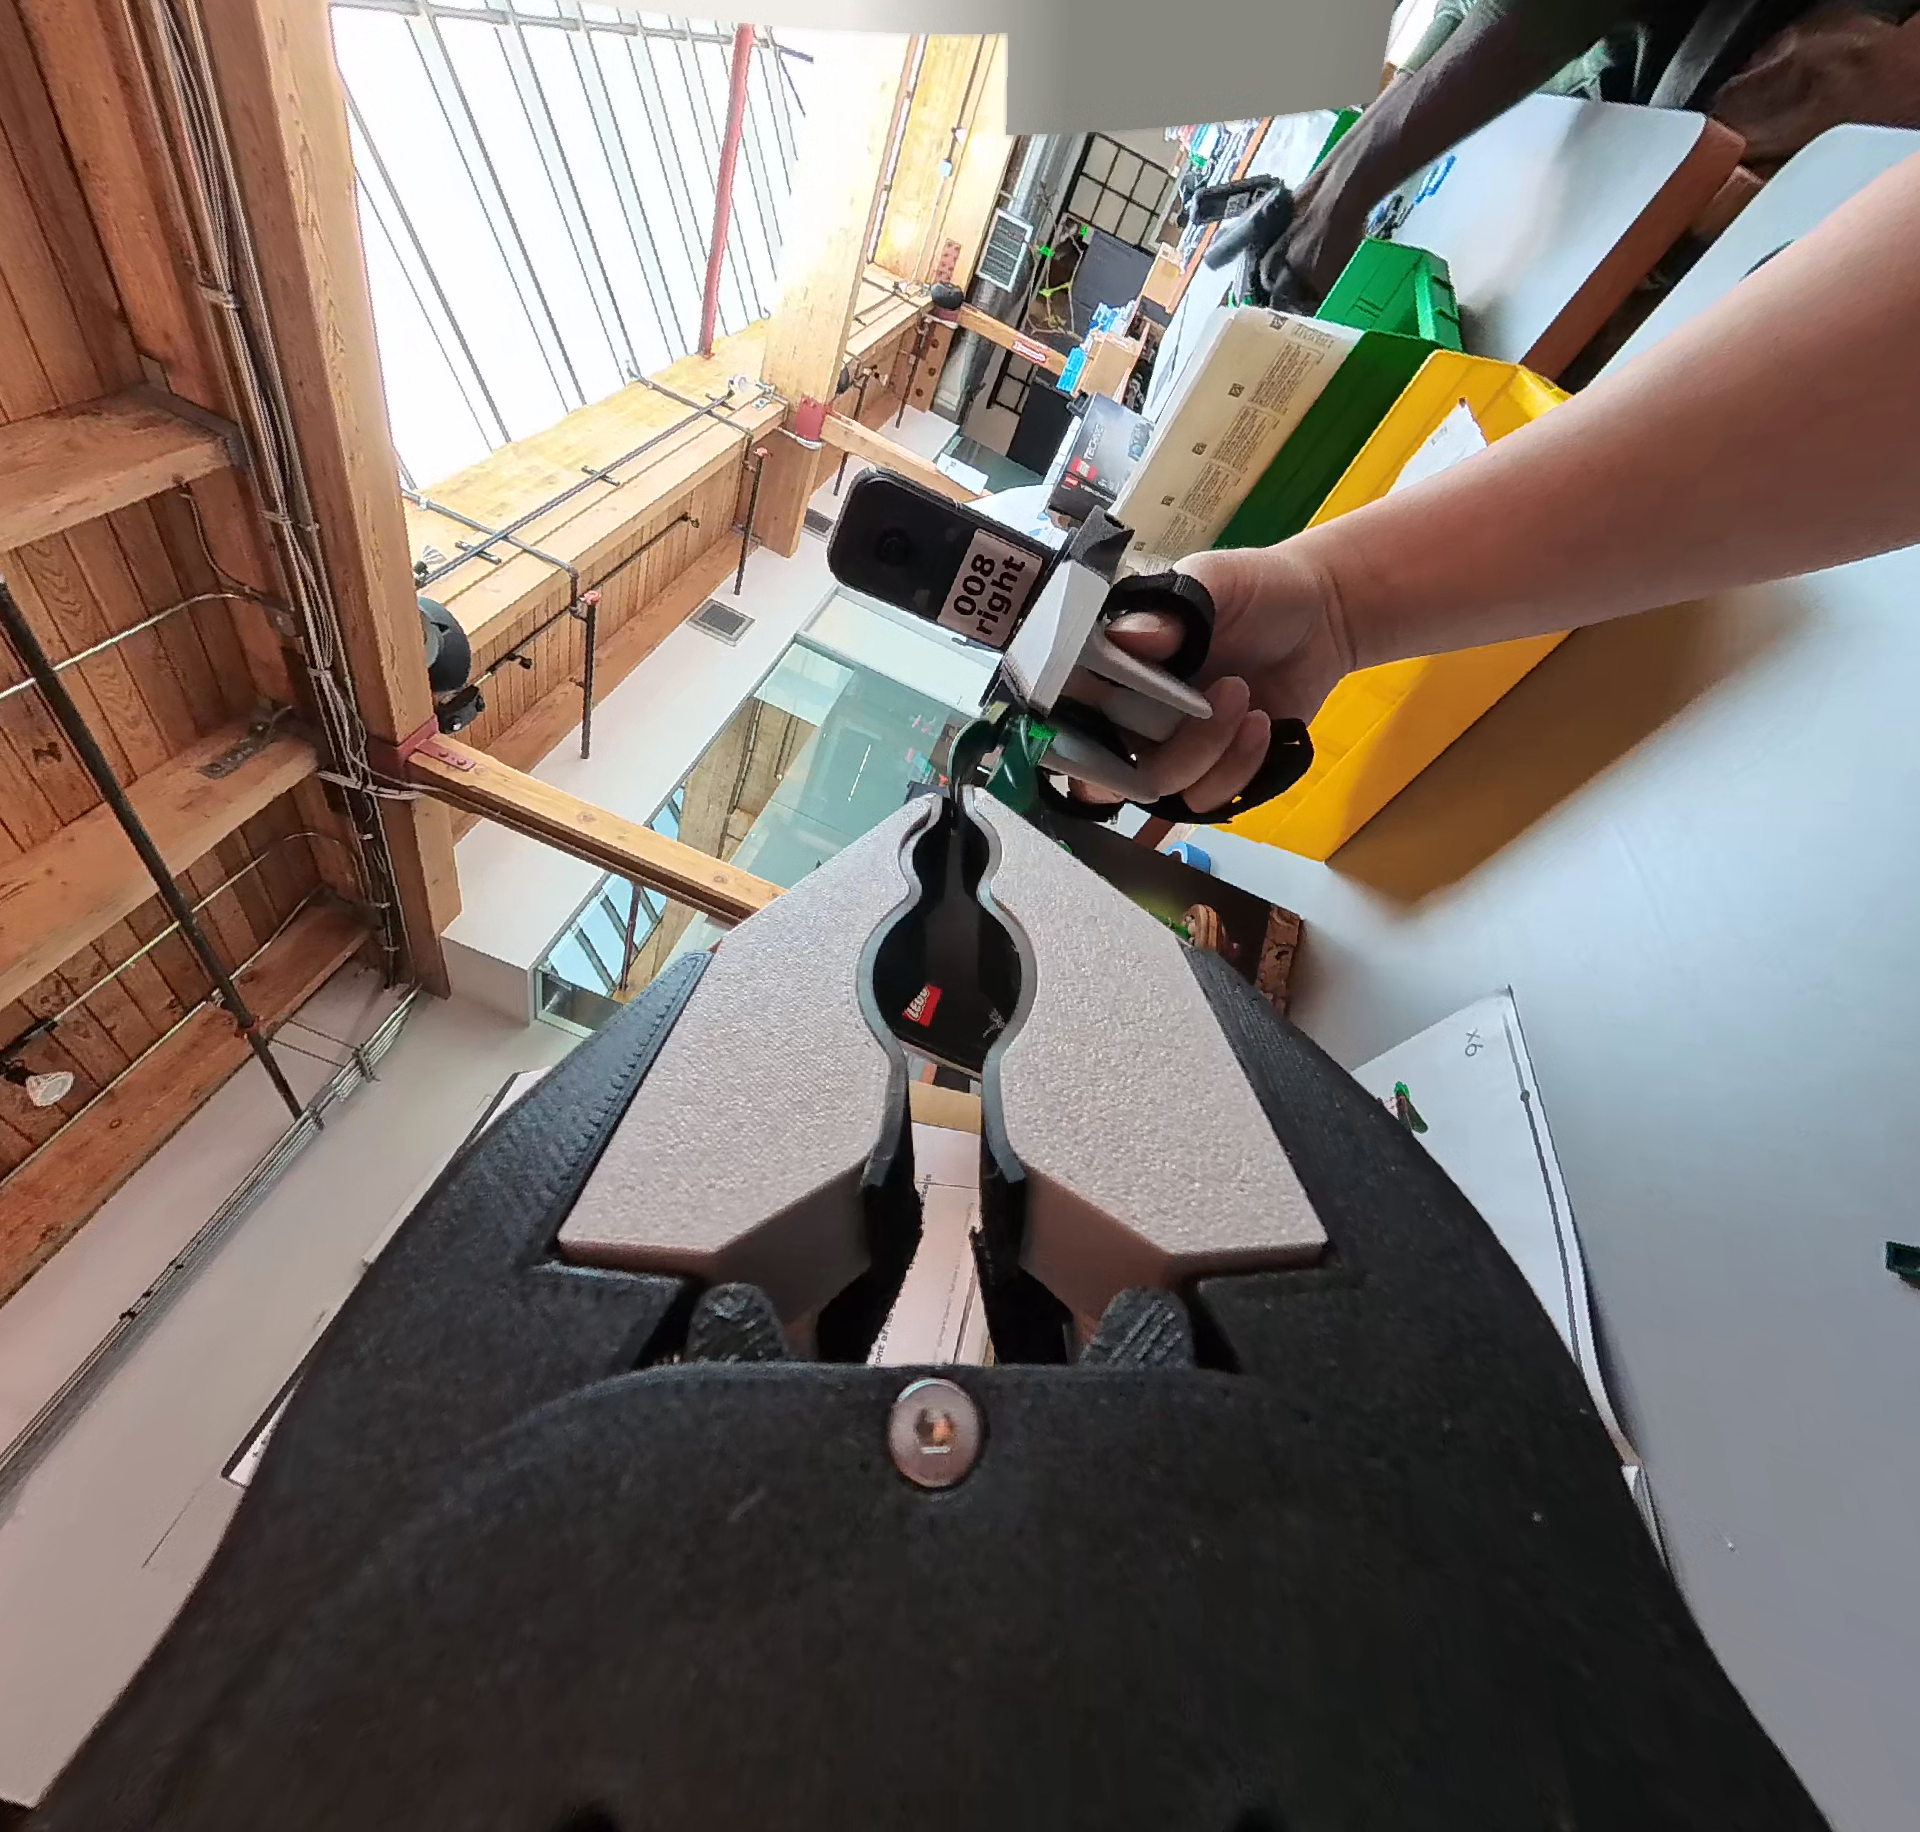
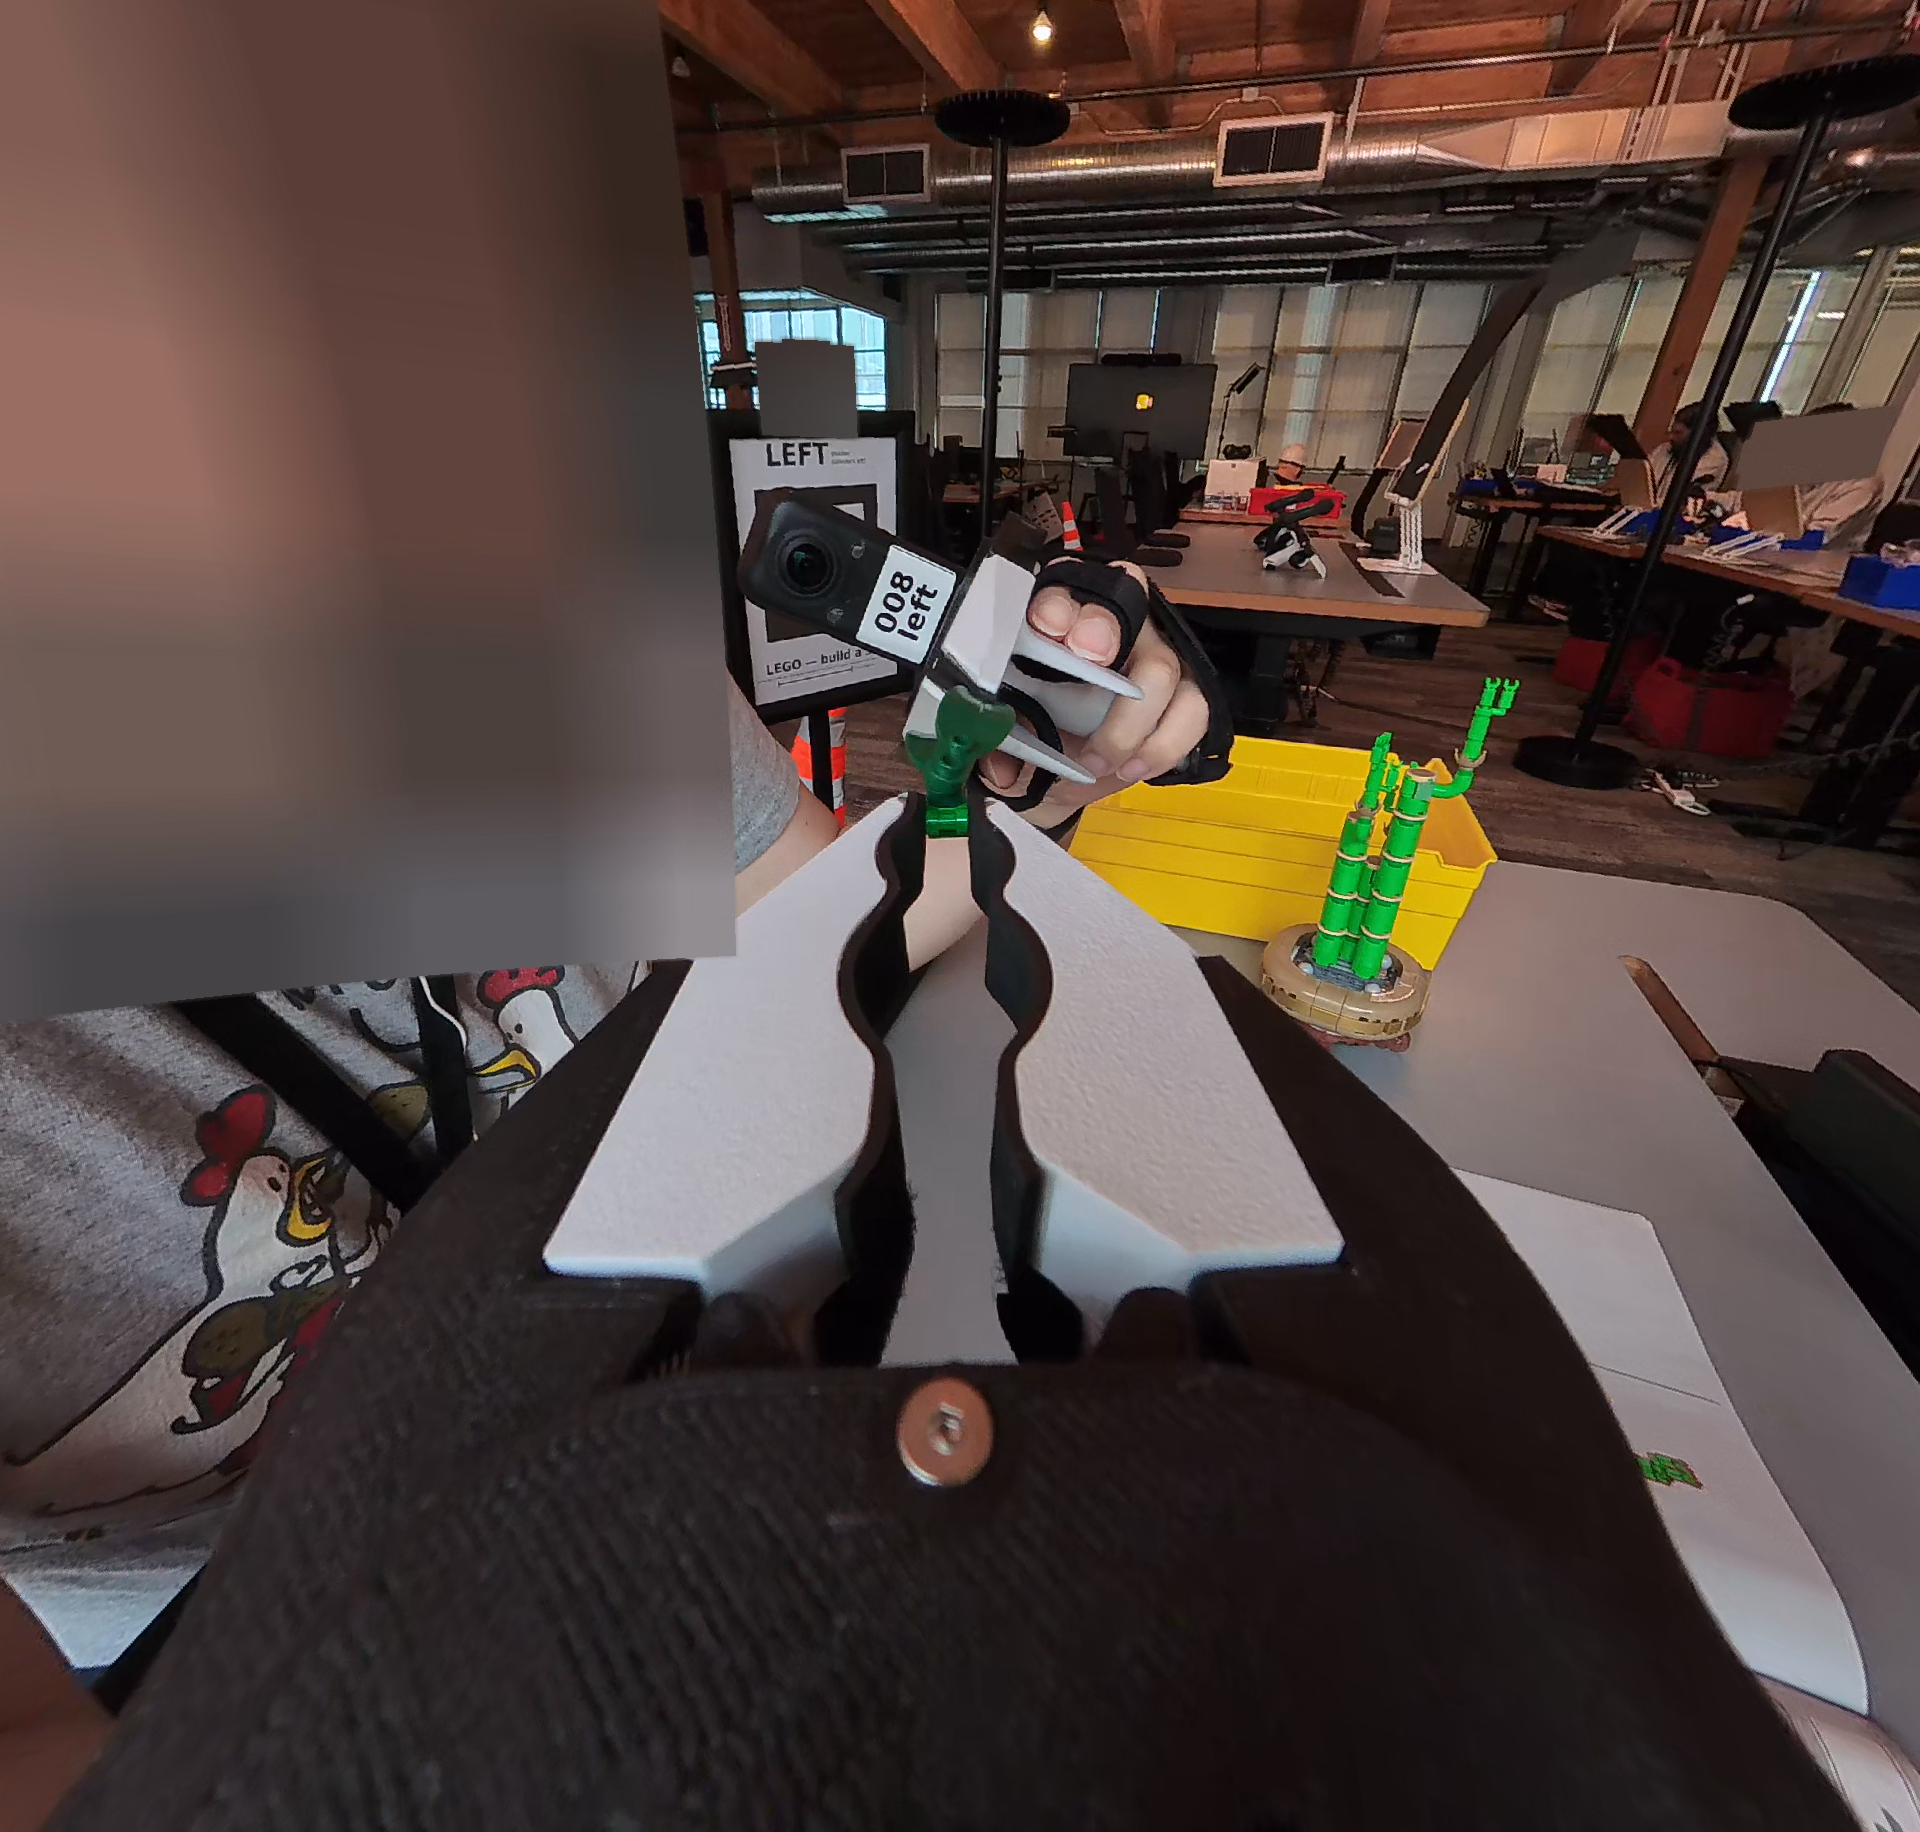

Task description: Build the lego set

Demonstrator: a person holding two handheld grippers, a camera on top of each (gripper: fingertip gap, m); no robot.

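Note:
My left gripper (image 1: 961,795) is shut at its tips on a dark green leaf piece (image 1: 979,743). My right gripper (image 2: 943,814) is shut on a small bright green stem piece (image 2: 945,822), which joins the leaf piece (image 2: 961,733) from below. The two grippers meet tip to tip in the air, above the table. The right gripper (image 1: 1003,738) shows in the left wrist view, and the left gripper (image 2: 951,743) shows in the right wrist view. A part-built green bamboo model (image 2: 1371,878) stands on a round tan base (image 2: 1340,982) on the grey table (image 2: 1558,1055), to the right of my right gripper.
A yellow bin (image 2: 1247,847) sits behind the model and also shows in the left wrist view (image 1: 1392,660). A white instruction sheet (image 2: 1610,1315) lies on the table with small green pieces (image 2: 1668,1470) on it. A green bin (image 1: 1382,296) and a cardboard box (image 1: 1236,411) stand farther off. Only a small space, under 4 cm, lies between the two pairs of fingers.

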